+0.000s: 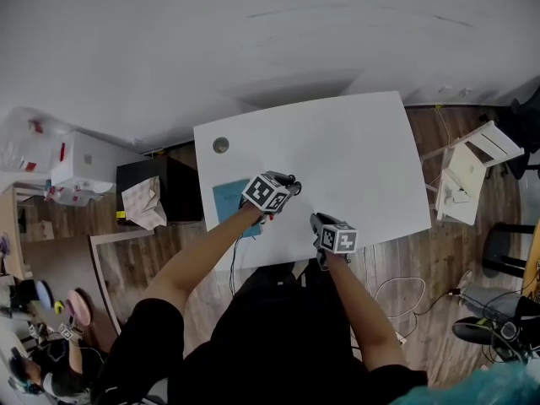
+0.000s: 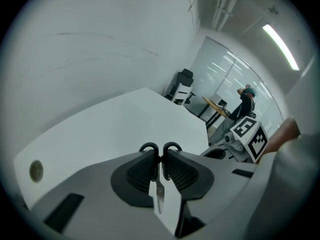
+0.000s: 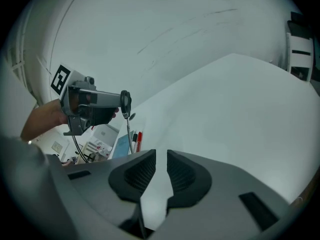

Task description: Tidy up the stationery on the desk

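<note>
The left tool (image 2: 160, 152) is clenched on a pair of scissors with black plastic loop handles and steel blades (image 2: 159, 196). Its ribbed black pads press on the scissors just below the handles. The two loops stand out past the tips, and the closed blades run back between the jaws. Seen from the right gripper view, the left tool (image 3: 120, 104) carries the scissors (image 3: 128, 129) with the blades hanging straight down. Whether the blade tip touches anything below it cannot be made out.

The right tool (image 3: 161, 166) is released. Its pads stand a narrow gap apart with nothing between them, only the bare desk top showing through. In the head view the right tool (image 1: 316, 222) is over the near edge of the white rectangular desk (image 1: 354, 150), and the left tool (image 1: 291, 182) is just beyond it, further in from that edge.

Just left of the left tool, a flat blue notebook (image 1: 228, 202) lies beside the desk's left edge, towards the near left corner. The right gripper view shows a red pen (image 3: 139, 141) lying along the notebook's (image 3: 120, 145) side. A small round grey cable cap (image 1: 220, 145) sits in the desk top by the far left corner.
</note>
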The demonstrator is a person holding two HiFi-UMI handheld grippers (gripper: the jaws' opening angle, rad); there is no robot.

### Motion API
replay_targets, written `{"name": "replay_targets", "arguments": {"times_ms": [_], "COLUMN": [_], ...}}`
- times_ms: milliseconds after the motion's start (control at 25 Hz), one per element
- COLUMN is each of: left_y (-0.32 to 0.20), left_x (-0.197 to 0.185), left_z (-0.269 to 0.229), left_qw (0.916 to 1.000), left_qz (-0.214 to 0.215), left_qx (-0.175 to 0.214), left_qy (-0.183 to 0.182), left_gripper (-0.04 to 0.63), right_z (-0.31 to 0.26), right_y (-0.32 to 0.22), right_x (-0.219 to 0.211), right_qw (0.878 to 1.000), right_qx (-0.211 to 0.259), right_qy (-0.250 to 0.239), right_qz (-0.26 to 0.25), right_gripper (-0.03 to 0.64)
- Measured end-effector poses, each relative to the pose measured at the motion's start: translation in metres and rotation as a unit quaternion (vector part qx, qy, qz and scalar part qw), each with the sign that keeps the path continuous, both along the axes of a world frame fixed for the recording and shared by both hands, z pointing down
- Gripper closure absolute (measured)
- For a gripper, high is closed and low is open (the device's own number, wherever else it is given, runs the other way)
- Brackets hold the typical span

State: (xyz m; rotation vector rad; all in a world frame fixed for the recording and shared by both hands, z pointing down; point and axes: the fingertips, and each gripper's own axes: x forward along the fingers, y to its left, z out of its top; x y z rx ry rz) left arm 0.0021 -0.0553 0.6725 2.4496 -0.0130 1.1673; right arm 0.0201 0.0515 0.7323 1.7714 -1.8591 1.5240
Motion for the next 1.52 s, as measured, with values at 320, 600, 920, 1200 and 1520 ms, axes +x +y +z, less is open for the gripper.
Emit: {"name": "replay_targets", "arguments": {"times_ms": [320, 600, 920, 1200, 1520], "left_y": [0.002, 0.000, -0.030, -0.046, -0.052], "left_x": [-0.025, -0.041, -0.056, -0.050, -0.052], "left_z": [0.031, 0.063, 0.088, 0.110, 0.137], "left_qw": [0.9866, 0.9551, 0.9214, 0.9098, 0.8978], "left_qz": [-0.151, -0.270, -0.353, -0.373, -0.382], "left_qx": [-0.027, -0.057, -0.080, -0.092, -0.110], "left_qy": [-0.057, -0.107, -0.143, -0.158, -0.190], "left_gripper": [0.511, 0.511, 0.511, 0.509, 0.509], "right_z": [0.001, 0.007, 0.015, 0.026, 0.035], "right_y": [-0.014, -0.023, -0.027, -0.039, -0.044], "right_x": [0.022, 0.007, 0.019, 0.038, 0.053], "right_qw": [0.999, 0.987, 0.978, 0.979, 0.981], "right_qx": [0.009, 0.007, -0.002, -0.010, -0.023], "right_qy": [0.003, -0.031, -0.049, -0.057, -0.054], "right_qz": [-0.043, -0.157, -0.204, -0.193, -0.185], "right_gripper": [0.537, 0.537, 0.537, 0.537, 0.537]}}
